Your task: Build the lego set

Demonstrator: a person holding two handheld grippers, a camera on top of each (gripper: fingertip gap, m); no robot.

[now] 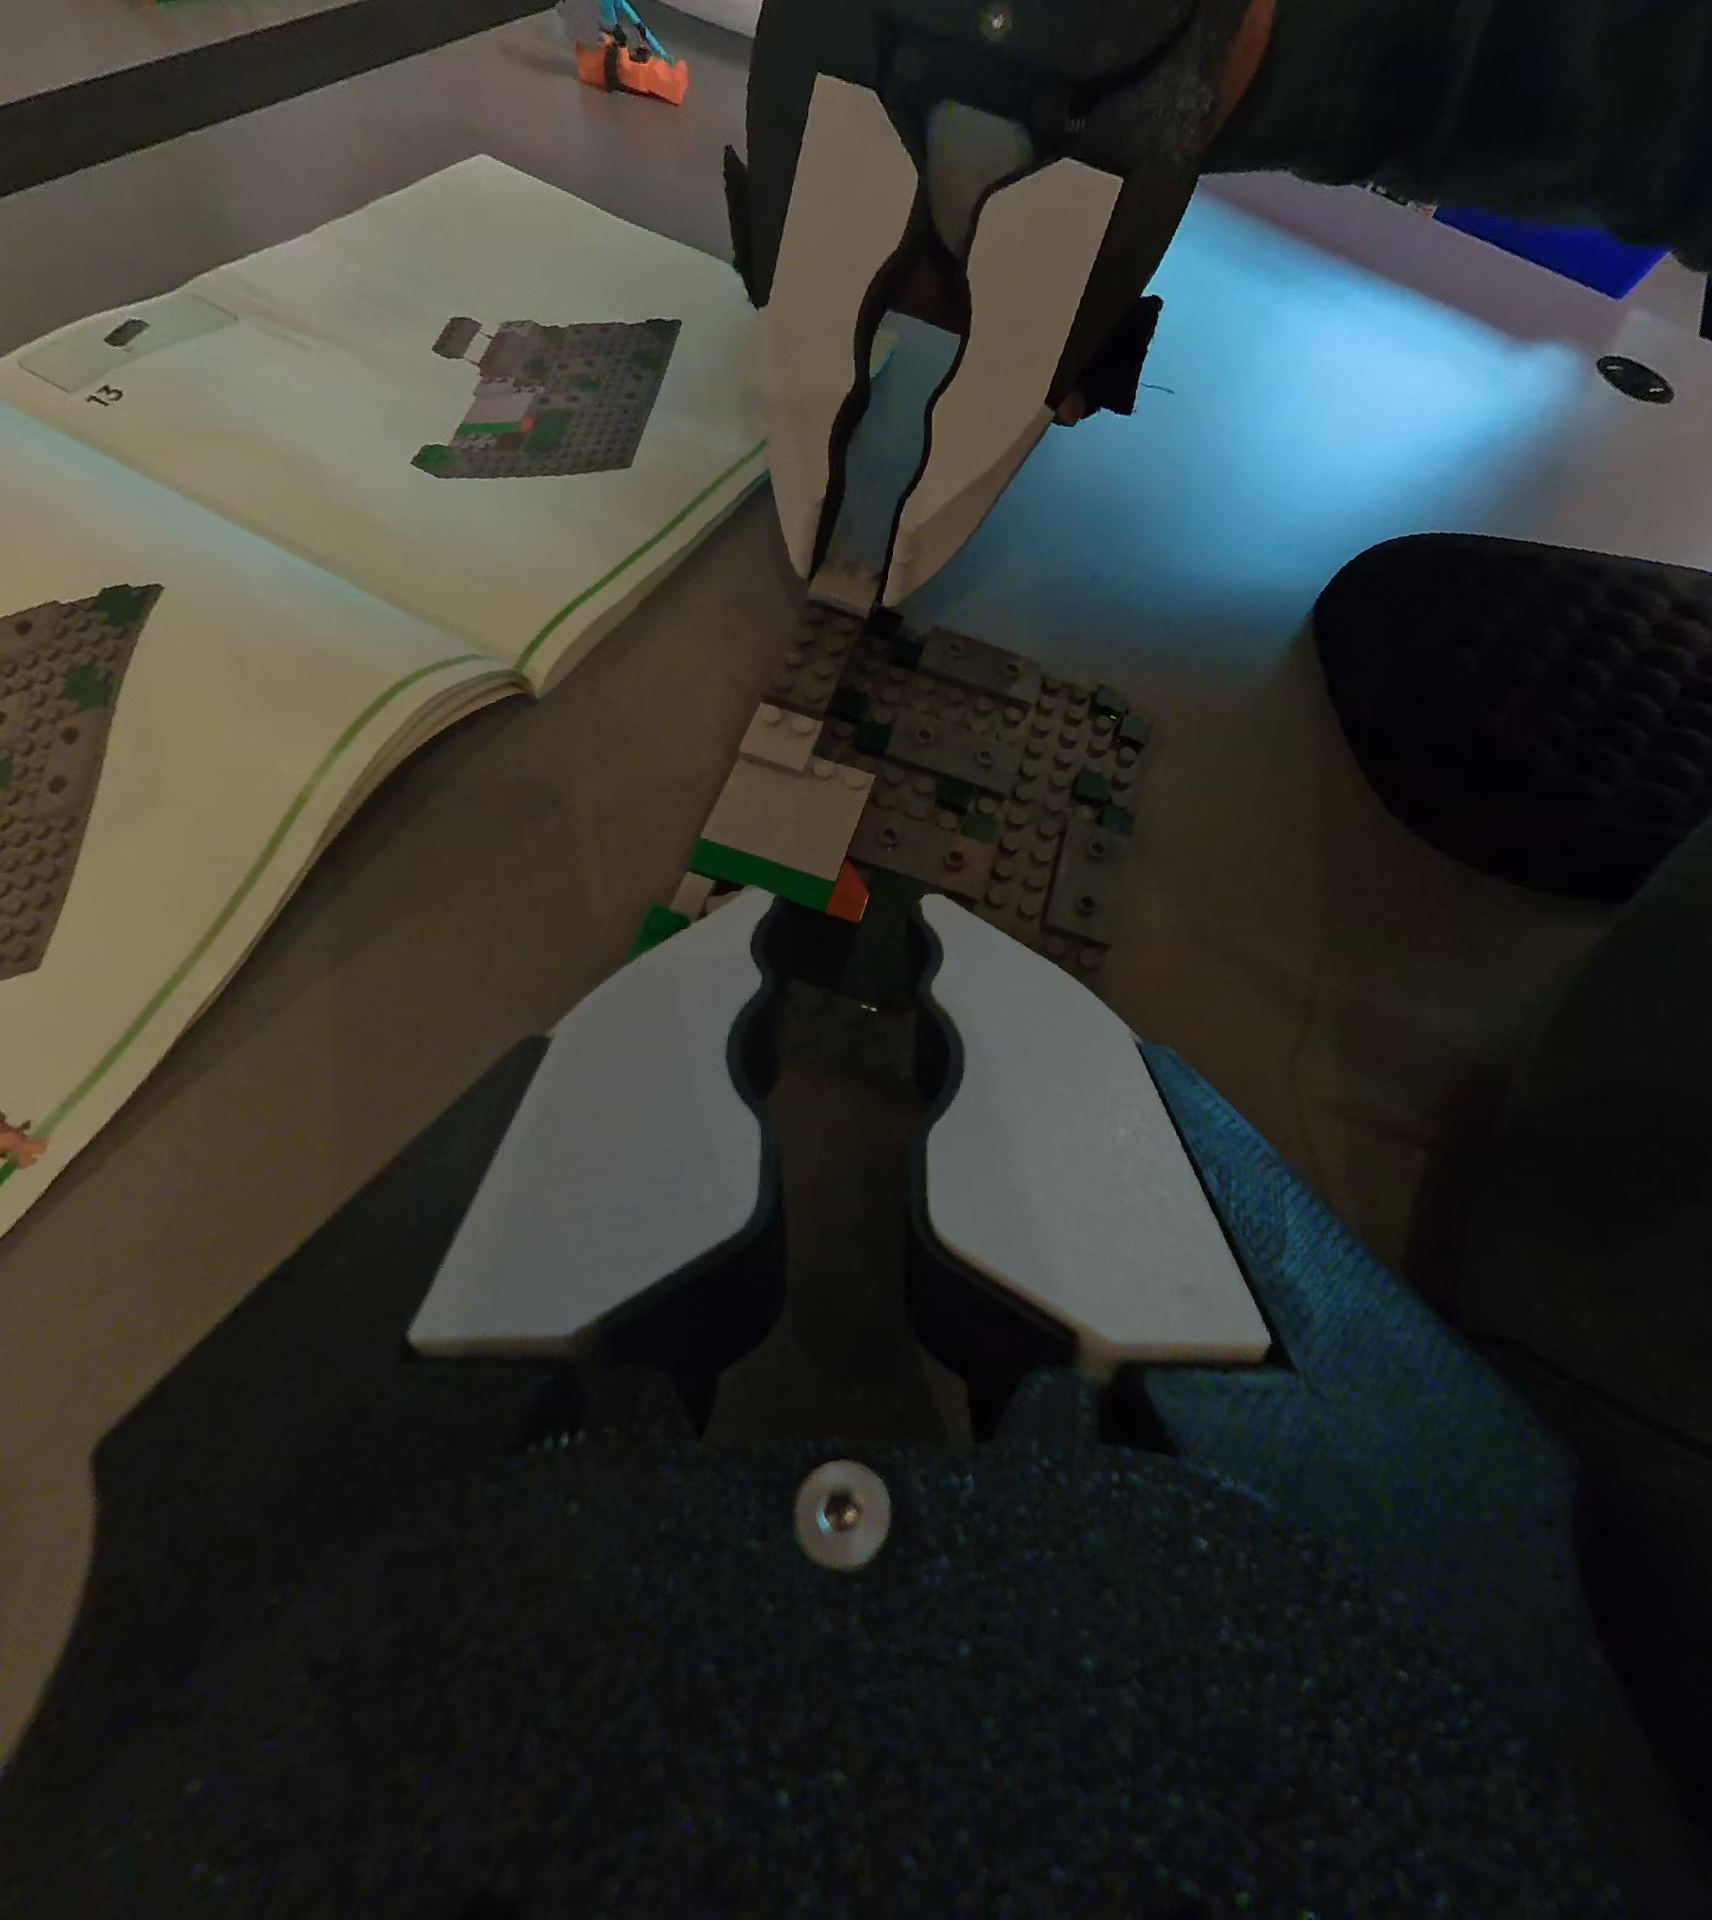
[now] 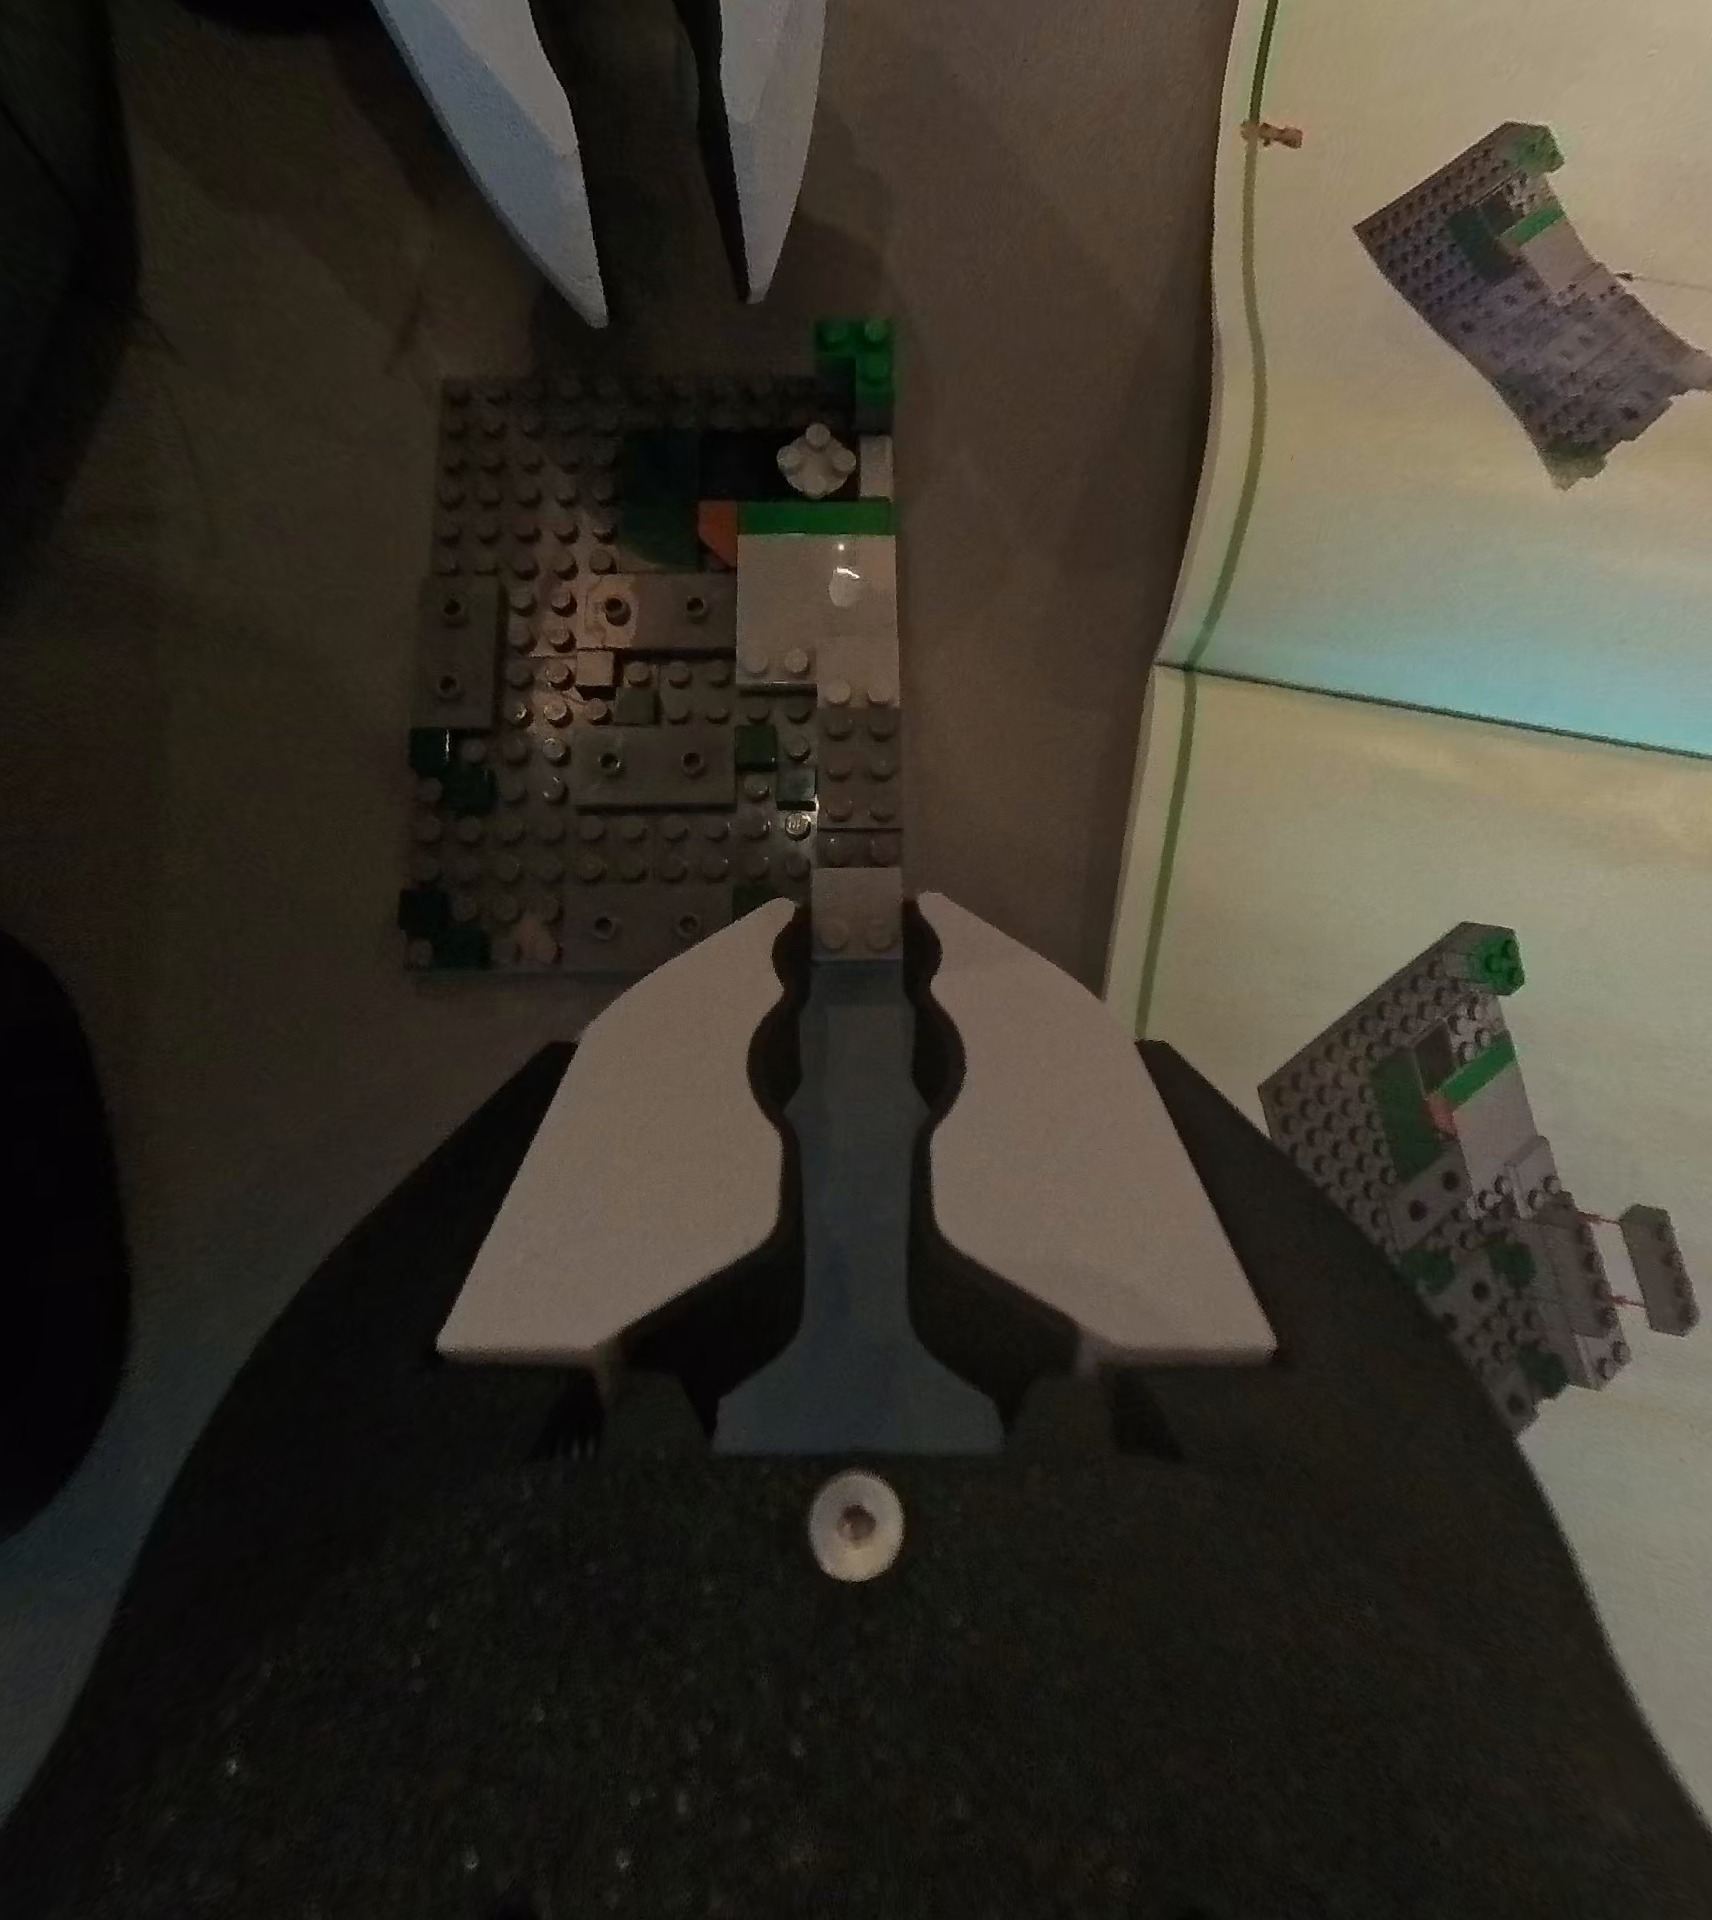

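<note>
In the left wrist view, the left gripper (image 1: 847, 914) fills the near foreground, its white fingers (image 1: 623, 1143) narrowed to a slim gap with the tips at the near edge of the lego build (image 1: 977, 769). Dark and green bricks lie between the tips, but whether they are pinched cannot be told. The build is a dark grey studded baseplate lying flat on the grey table (image 1: 416, 935), with dark green studs scattered over it. Along its left side runs a raised strip of light grey bricks (image 1: 790, 800), ending near the left gripper in a green strip (image 1: 758, 868) and a small orange piece (image 1: 850, 891).

At the far edge of the build, the right gripper (image 1: 857, 582) comes down from above, its tips nearly together and pinching a small light grey brick (image 1: 850, 577) at the far end of the raised strip. The right wrist view shows the same brick (image 2: 857, 920) between that gripper's tips (image 2: 857, 914), touching the edge of the build (image 2: 623, 727).

Left of the build an open instruction booklet (image 1: 260, 582) lies flat, its pages showing pictures of the model. To the right sits a dark rounded textured object (image 1: 1579, 717). Farther off, on the table, stands a small orange and teal lego figure (image 1: 628, 62).
</note>
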